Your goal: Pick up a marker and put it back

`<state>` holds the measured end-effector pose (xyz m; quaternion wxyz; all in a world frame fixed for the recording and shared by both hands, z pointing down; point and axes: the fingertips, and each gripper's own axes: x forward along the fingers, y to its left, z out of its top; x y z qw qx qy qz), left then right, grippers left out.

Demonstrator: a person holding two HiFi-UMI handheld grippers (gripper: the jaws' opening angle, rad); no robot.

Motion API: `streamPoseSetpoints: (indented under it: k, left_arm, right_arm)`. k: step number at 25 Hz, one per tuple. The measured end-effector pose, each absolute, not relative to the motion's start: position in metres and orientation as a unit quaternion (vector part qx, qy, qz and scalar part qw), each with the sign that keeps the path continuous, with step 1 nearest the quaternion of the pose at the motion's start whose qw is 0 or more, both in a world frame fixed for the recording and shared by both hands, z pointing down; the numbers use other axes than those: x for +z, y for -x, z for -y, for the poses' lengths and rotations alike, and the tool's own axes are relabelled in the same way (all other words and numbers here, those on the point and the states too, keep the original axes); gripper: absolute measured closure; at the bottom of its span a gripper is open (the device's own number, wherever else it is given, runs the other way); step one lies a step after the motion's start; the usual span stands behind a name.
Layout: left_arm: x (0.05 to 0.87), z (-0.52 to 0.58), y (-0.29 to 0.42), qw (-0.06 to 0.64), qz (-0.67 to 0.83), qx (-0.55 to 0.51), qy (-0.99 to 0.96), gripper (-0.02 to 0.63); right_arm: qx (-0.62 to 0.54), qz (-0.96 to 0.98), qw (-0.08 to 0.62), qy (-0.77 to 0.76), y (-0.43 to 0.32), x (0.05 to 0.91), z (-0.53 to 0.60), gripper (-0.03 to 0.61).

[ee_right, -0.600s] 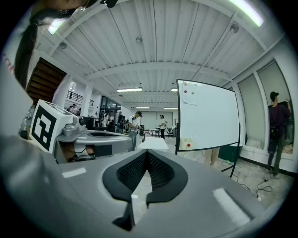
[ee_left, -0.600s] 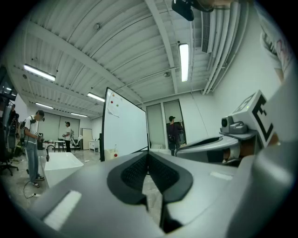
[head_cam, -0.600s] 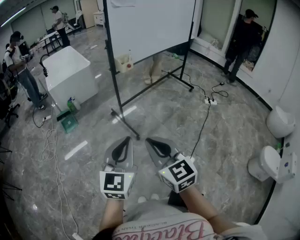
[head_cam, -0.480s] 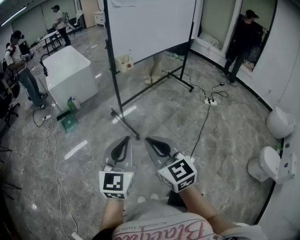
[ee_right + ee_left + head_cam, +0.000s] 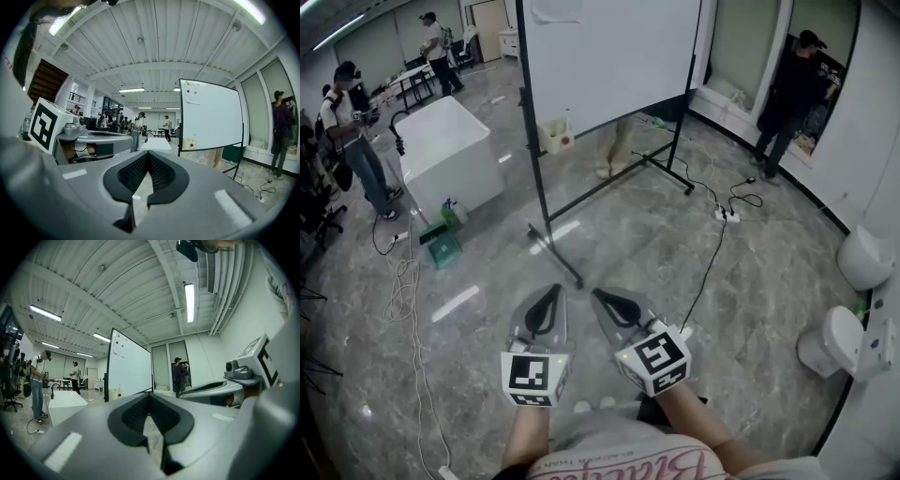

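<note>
I cannot make out a marker clearly in any view. The whiteboard (image 5: pixel 609 56) on its black stand rises ahead of me, with small red dots near its top left corner (image 5: pixel 188 91). In the head view both grippers are held side by side over the marble floor, pointing toward the board. The left gripper (image 5: pixel 553 291) is shut with nothing between its pads (image 5: pixel 149 397). The right gripper (image 5: pixel 598 293) is also shut and holds nothing (image 5: pixel 148 154).
A white box-shaped unit (image 5: pixel 450 155) stands at the left, with a green container (image 5: pixel 442 246) and cables on the floor beside it. A black cable (image 5: pixel 711 248) runs to a power strip (image 5: pixel 727 216). People stand at far left (image 5: pixel 352 131) and right (image 5: pixel 792 94). White fixtures (image 5: pixel 839 342) line the right wall.
The scene has slid slightly down and right in the head view, so more of the board shows. Both grippers stay side by side and shut.
</note>
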<state>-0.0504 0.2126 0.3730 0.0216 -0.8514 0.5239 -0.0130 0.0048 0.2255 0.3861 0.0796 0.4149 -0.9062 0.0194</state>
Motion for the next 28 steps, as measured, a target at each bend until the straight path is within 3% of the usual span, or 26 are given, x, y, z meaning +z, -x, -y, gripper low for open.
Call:
streamPoseSetpoints:
  k: [13, 28]
  left_arm:
    - [0.387, -0.177, 0.028, 0.002, -0.529, -0.016, 0.848, 0.614]
    - [0.367, -0.009, 0.033, 0.027, -0.496, -0.021, 0.868, 0.614]
  right_arm:
    - [0.042, 0.911, 0.081, -0.403, -0.030, 0.404, -0.201, 0.577]
    - [0.029, 0.905, 0.064, -0.419, -0.014, 0.389, -0.038, 0.577]
